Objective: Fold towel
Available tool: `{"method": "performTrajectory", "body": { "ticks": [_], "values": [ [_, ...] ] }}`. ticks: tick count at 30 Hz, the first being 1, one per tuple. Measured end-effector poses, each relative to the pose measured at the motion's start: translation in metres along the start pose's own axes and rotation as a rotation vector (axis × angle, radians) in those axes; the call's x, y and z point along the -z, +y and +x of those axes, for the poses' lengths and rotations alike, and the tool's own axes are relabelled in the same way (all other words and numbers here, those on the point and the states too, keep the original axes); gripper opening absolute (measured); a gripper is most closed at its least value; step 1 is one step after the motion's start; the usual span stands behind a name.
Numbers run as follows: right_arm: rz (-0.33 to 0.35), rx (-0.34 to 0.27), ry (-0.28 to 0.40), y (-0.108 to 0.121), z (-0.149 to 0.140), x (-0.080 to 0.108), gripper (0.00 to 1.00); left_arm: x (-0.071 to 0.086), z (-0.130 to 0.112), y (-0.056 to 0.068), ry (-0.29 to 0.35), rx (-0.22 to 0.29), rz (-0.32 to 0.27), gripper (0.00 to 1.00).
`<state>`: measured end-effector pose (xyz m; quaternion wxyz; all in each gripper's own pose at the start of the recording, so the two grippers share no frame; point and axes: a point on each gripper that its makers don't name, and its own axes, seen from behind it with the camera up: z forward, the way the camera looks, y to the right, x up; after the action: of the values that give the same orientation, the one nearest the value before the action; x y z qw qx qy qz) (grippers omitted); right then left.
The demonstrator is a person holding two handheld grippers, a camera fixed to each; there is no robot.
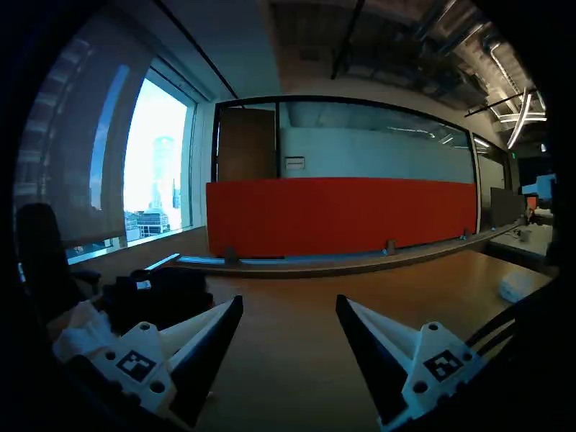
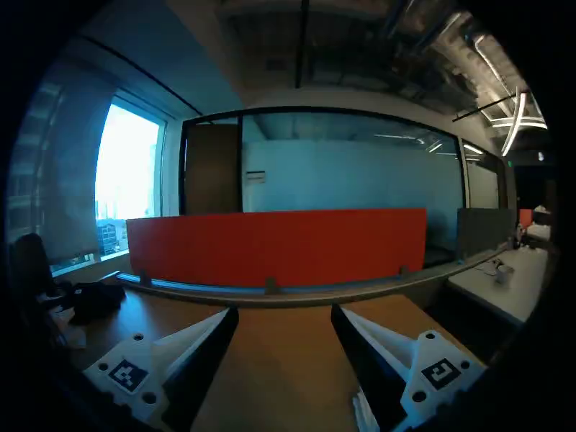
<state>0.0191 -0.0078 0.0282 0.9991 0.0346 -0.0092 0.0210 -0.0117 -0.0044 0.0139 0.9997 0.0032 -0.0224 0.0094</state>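
Note:
My left gripper [image 1: 288, 298] is open and held level over a wooden table [image 1: 302, 345], with nothing between its fingers. A small white bundle [image 1: 515, 286], possibly cloth, lies on the table at the far right; I cannot tell if it is the towel. My right gripper [image 2: 284, 309] is also open and empty above the same wooden table [image 2: 288, 360]. A white ribbed edge [image 2: 362, 414] peeks out low beside the right finger; what it is cannot be told.
A red divider panel [image 1: 338, 216] runs along the table's far edge [image 2: 281, 245]. A black heap [image 1: 162, 291] and white crumpled material [image 1: 79, 327] sit at the left, next to a dark chair [image 1: 39, 252]. Another desk [image 2: 504, 281] stands to the right.

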Motion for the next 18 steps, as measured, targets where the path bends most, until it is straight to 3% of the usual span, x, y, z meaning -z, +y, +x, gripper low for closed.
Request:
{"method": "performTrajectory", "body": {
  "ticks": [6, 18],
  "values": [
    [-0.002, -0.007, 0.0, -0.005, -0.013, 0.0, 0.99, 0.003, -0.024, -0.008, 0.013, 0.025, 0.009, 0.96],
    [0.018, 0.015, -0.016, -0.017, -0.04, -0.001, 0.99, 0.008, -0.051, -0.008, 0.031, 0.024, 0.007, 0.96]
  ]
}}
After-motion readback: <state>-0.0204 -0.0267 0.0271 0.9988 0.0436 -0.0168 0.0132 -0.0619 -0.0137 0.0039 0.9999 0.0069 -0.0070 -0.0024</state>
